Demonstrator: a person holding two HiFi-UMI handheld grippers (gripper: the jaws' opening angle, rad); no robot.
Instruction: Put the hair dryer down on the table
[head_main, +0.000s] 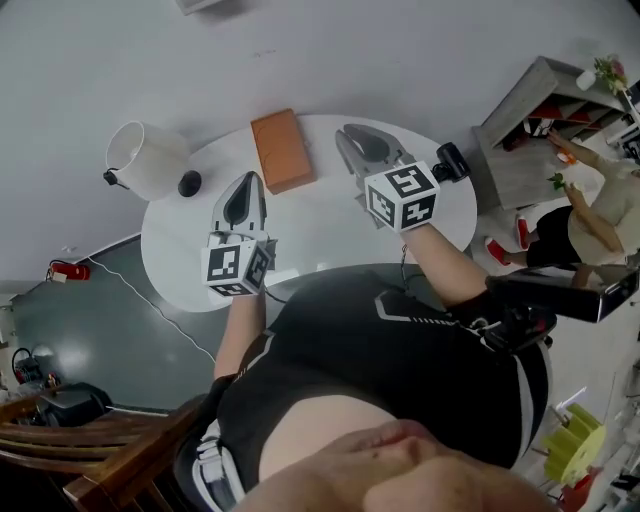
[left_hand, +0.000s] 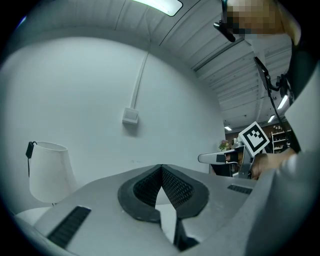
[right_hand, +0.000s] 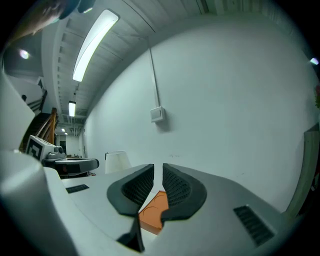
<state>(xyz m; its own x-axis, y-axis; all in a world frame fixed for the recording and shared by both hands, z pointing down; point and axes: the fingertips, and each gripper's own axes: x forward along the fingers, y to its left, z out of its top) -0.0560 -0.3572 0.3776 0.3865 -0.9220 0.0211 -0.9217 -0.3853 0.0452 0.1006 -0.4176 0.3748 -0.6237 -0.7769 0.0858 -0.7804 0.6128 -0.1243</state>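
A black hair dryer (head_main: 452, 162) lies at the right edge of the round white table (head_main: 320, 225), just right of my right gripper's marker cube; a thin cable runs down from there toward me. My right gripper (head_main: 346, 131) hovers over the table's far middle, beside an orange box (head_main: 281, 150). Its jaws stand a narrow slit apart (right_hand: 158, 167) with nothing between them, and the orange box (right_hand: 154, 210) shows below them. My left gripper (head_main: 247, 178) is over the table's left part, its tips touching (left_hand: 161, 167) and empty.
A white lamp shade (head_main: 145, 158) and a small black object (head_main: 189, 183) sit at the table's left edge. A grey shelf unit (head_main: 530, 130) and a person (head_main: 590, 215) are at the right. A wooden chair (head_main: 100, 440) stands at lower left.
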